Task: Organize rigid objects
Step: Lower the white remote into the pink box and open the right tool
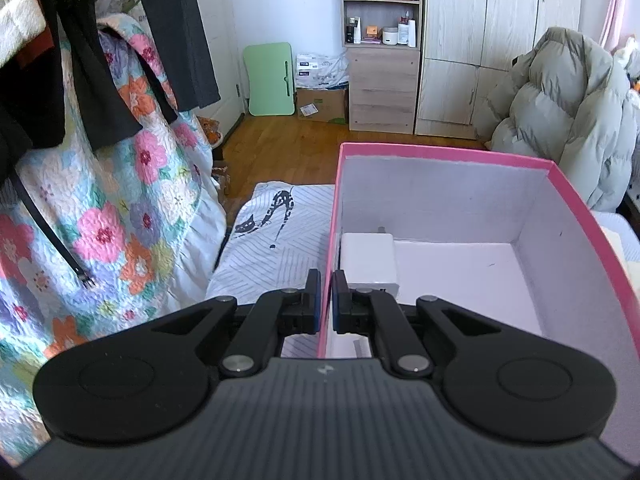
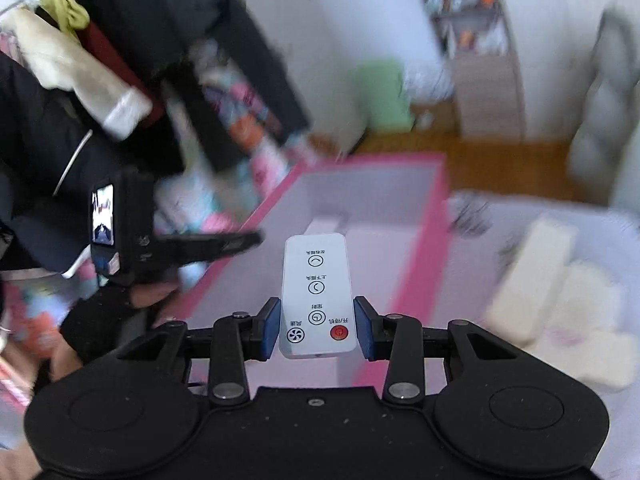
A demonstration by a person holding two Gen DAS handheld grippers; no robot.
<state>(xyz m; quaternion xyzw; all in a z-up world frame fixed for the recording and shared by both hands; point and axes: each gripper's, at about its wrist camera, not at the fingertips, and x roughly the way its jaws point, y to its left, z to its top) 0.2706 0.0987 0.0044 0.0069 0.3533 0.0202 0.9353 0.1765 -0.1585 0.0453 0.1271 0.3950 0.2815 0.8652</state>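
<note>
A pink box (image 1: pixel 440 150) with a white inside stands open on the bed. A white charger block (image 1: pixel 370 258) lies in its near left corner. My left gripper (image 1: pixel 326 296) is shut on the box's left wall, one finger outside and one inside. In the right wrist view my right gripper (image 2: pixel 316 328) is shut on a white remote control (image 2: pixel 316 280), its blue pads pressing the remote's sides near the red button. The remote hangs above the pink box (image 2: pixel 438 208), buttons up. The left gripper (image 2: pixel 224 242), held by a gloved hand, reaches to the box's left wall.
A floral quilt (image 1: pixel 120 208) and dark hanging clothes (image 1: pixel 100 60) crowd the left side. A striped sheet with cat prints (image 1: pixel 276 240) lies beside the box. A grey puffer jacket (image 1: pixel 568 112) sits at the right. Cream fuzzy items (image 2: pixel 560 300) lie right of the box.
</note>
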